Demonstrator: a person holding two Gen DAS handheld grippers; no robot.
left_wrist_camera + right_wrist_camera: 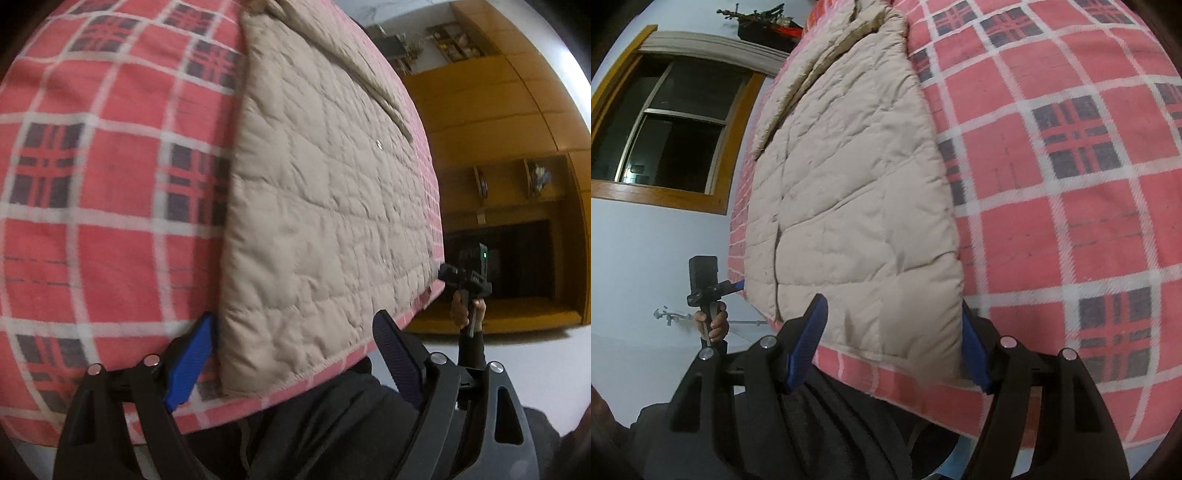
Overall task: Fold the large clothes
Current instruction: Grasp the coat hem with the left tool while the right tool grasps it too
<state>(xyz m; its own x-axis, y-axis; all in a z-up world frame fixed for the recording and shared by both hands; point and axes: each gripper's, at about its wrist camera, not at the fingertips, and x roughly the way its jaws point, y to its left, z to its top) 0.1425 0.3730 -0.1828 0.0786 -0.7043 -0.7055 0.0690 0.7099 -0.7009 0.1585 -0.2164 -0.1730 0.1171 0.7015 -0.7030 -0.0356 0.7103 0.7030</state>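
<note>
A beige quilted jacket lies flat on a red plaid blanket, its hem towards the near edge. My left gripper is open, its blue pads straddling the hem's left corner, with nothing pinched. In the right wrist view the same jacket lies on the blanket, and my right gripper is open around the hem's right corner. Each gripper also shows small in the other's view, held by a hand: the right gripper and the left gripper.
The blanket's near edge runs just below the hem, with the person's dark clothing against it. Wooden cabinets stand beyond the bed on one side. On the other side there is a white wall with a wood-framed window.
</note>
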